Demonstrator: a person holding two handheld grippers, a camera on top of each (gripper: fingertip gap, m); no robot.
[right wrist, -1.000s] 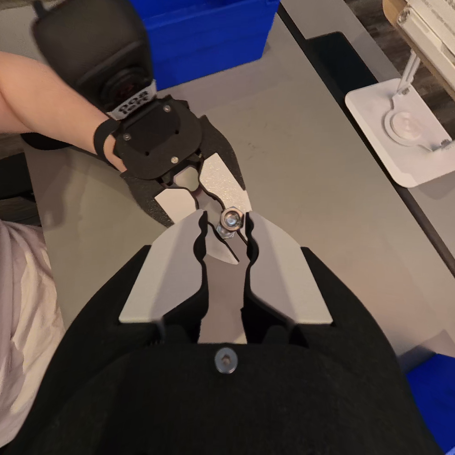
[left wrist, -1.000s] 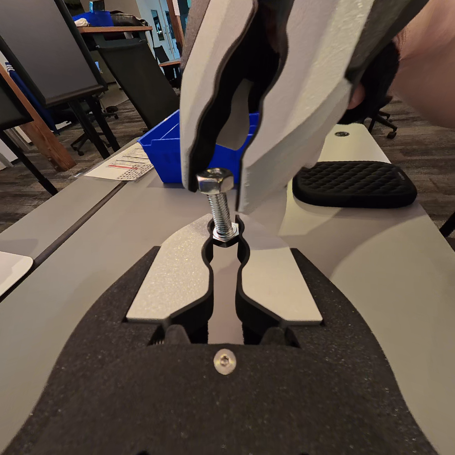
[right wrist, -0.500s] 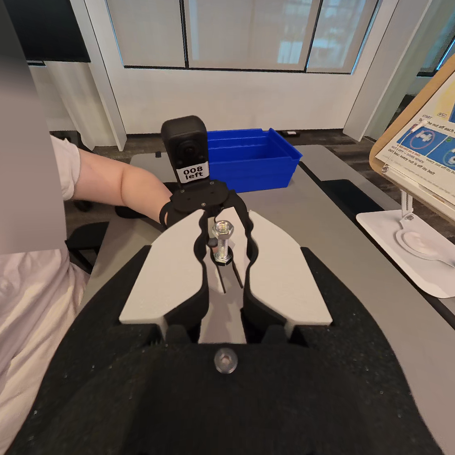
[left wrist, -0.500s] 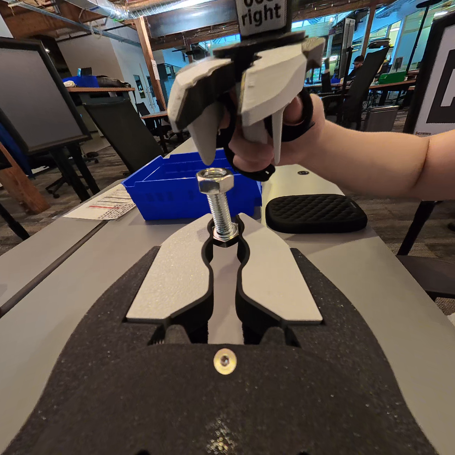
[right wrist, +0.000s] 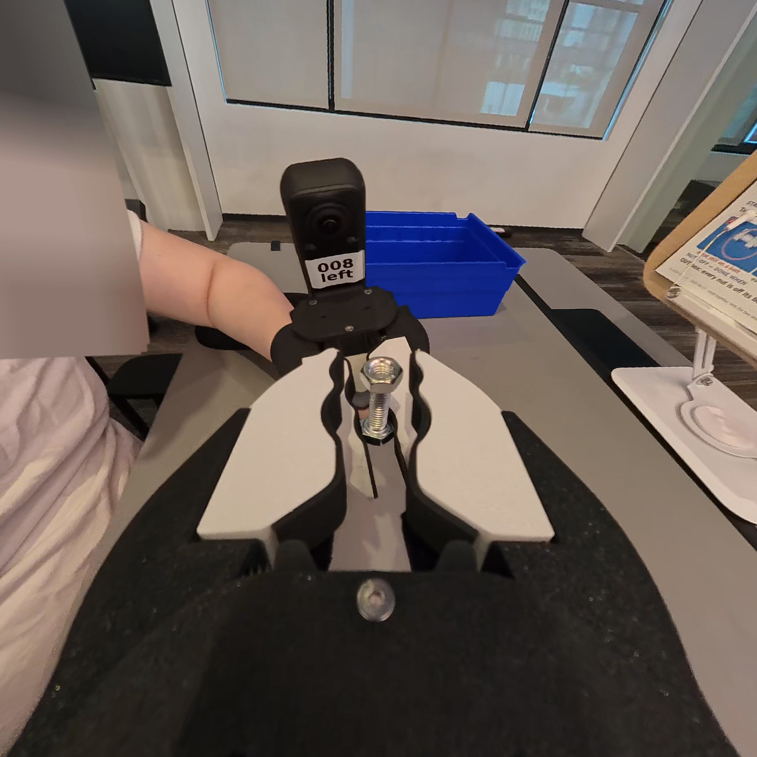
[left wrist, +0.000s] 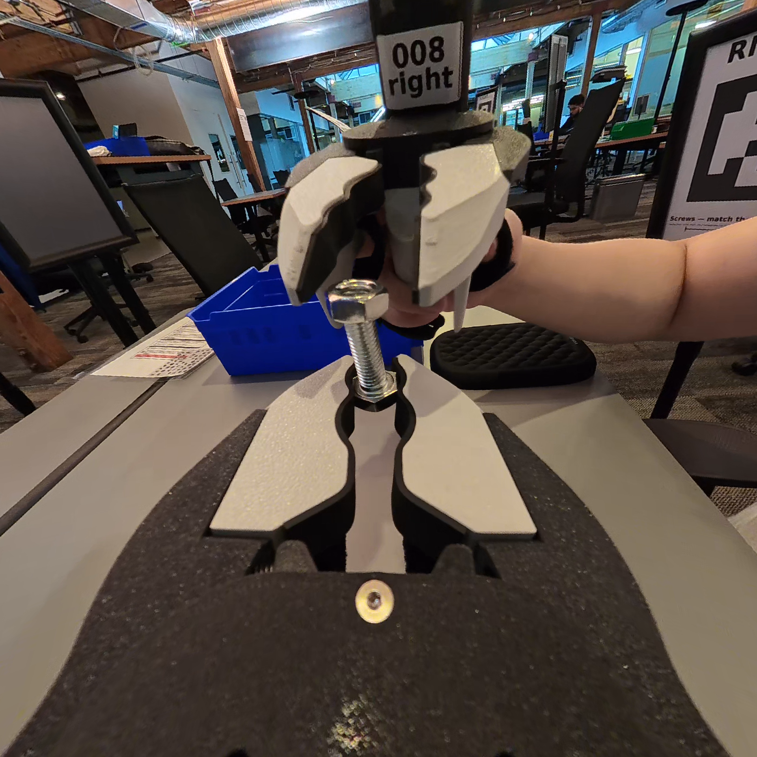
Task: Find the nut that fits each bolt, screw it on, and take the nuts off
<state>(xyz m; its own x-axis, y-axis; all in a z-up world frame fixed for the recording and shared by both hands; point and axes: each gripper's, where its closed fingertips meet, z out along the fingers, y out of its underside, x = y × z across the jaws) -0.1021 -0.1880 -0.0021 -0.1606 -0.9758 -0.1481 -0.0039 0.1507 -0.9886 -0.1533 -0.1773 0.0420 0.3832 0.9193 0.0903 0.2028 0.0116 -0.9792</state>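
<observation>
In the left wrist view, a printed sheet (left wrist: 164, 355) lies flat at the left edge of the grey table (left wrist: 123, 458). To its right stands a blue bin (left wrist: 262, 332), its open top facing up.

At centre, the left gripper (left wrist: 373, 383) is clamped on the hex head of a bolt (left wrist: 368, 360). The bolt stands upright, threaded shank pointing up, above the table surface. A nut (left wrist: 357, 303) sits at the top end of the shank.

The right gripper (left wrist: 370, 286) faces the camera, just above and behind the nut. Its two fingers are spread apart, one on each side of the nut, and hold nothing. Whether either finger touches the nut cannot be determined.

Right of the bin, a black quilted pad (left wrist: 512, 354) rests on the table.

In the right wrist view, the bolt (right wrist: 377, 413) appears between the spread right fingers (right wrist: 286, 446), with the nut (right wrist: 381, 376) clear of both. A white stand base (right wrist: 692, 434) occupies the table's right edge.
</observation>
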